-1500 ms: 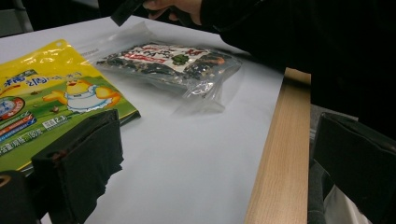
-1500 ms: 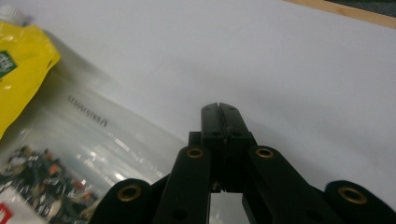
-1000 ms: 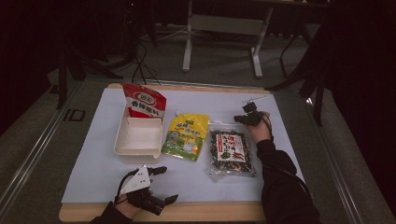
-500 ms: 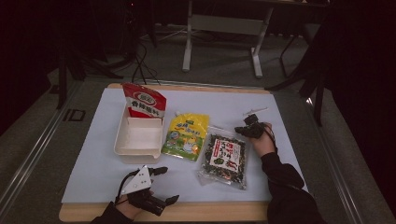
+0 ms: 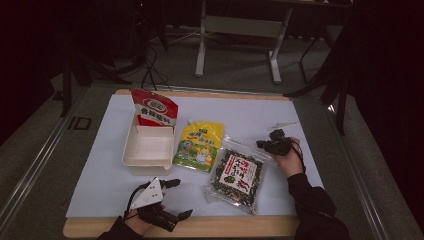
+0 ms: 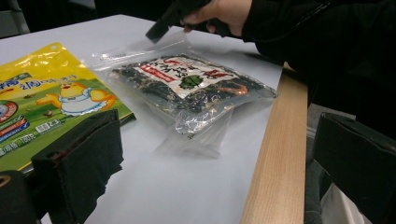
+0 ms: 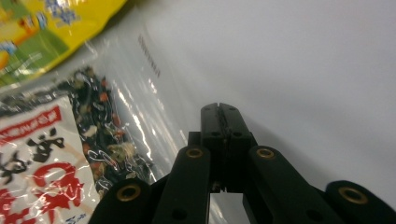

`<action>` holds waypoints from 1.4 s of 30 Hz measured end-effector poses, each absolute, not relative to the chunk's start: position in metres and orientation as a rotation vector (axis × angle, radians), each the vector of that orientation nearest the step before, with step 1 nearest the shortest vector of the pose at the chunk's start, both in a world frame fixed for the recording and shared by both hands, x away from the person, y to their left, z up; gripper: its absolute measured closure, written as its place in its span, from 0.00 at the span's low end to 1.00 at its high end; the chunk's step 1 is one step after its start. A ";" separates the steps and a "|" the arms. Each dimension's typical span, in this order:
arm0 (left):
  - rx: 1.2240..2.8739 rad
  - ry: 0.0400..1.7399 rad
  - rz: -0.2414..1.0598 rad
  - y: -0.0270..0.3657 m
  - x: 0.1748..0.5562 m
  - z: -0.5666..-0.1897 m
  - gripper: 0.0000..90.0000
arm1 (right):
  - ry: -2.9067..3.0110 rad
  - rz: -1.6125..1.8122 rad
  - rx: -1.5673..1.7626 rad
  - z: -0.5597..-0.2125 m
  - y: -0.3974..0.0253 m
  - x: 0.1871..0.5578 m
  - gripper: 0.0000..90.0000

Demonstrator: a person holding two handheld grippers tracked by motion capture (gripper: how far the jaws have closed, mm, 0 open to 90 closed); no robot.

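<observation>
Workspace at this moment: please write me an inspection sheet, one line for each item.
Surface: white sheet on a wooden table.
Job's things: white tray with a red pouch leaning at its far end; yellow pouch beside the tray; clear bag of dark flakes, tilted.
Clutter: small white strip far right.
Grippers: left gripper open, low at the near edge; right gripper shut on the clear bag's corner.
Cables: some on the floor behind the table.
Surroundings: dark room, a frame's metal legs.
</observation>
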State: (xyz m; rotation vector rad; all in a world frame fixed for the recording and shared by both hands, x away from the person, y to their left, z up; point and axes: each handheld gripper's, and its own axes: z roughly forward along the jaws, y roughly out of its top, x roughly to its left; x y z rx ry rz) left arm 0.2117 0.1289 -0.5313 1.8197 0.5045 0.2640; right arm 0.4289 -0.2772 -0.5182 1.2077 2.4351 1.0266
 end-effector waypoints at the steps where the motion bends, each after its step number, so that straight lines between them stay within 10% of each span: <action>1: 1.820 0.504 0.265 0.129 0.212 -0.531 0.03 | 2.420 1.037 1.203 -0.514 -0.280 0.428 0.97; 22: 1.828 0.503 0.258 0.127 0.213 -0.533 0.03 | 2.414 1.120 1.141 -0.491 -0.325 0.388 0.64; 42: 1.827 0.508 0.249 0.127 0.213 -0.534 0.03 | 2.568 1.067 1.246 -0.532 -0.326 0.410 0.57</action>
